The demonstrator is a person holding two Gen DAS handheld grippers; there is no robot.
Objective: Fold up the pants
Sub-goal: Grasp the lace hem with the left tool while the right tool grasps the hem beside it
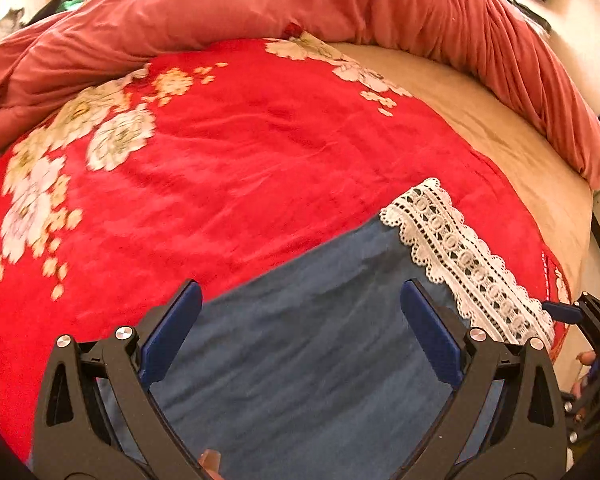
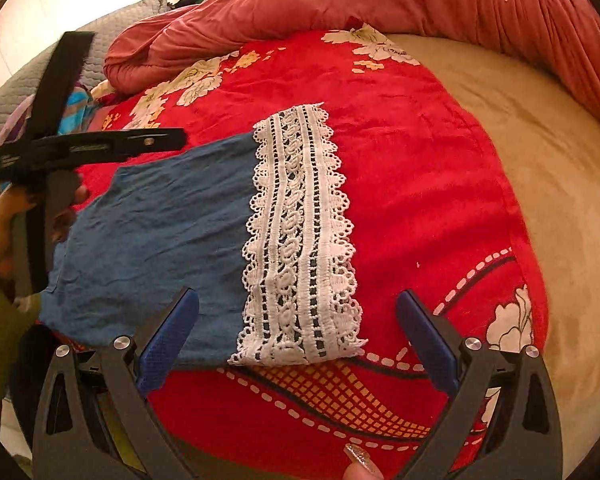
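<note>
Blue pants (image 2: 160, 236) with a white lace hem (image 2: 300, 240) lie flat on a red floral blanket (image 2: 412, 160). In the left wrist view the blue cloth (image 1: 300, 360) fills the bottom middle, with the lace (image 1: 460, 256) to the right. My left gripper (image 1: 300, 300) is open and empty just above the blue cloth. My right gripper (image 2: 296, 304) is open and empty over the near end of the lace hem. The left gripper also shows in the right wrist view (image 2: 60, 152) at the far left, over the pants' other end.
A bunched pink duvet (image 1: 260, 4) runs along the back and right of the bed. A bare tan sheet (image 2: 540, 200) lies right of the blanket. A grey quilted pillow (image 2: 100, 28) and colourful cloth sit at the far left.
</note>
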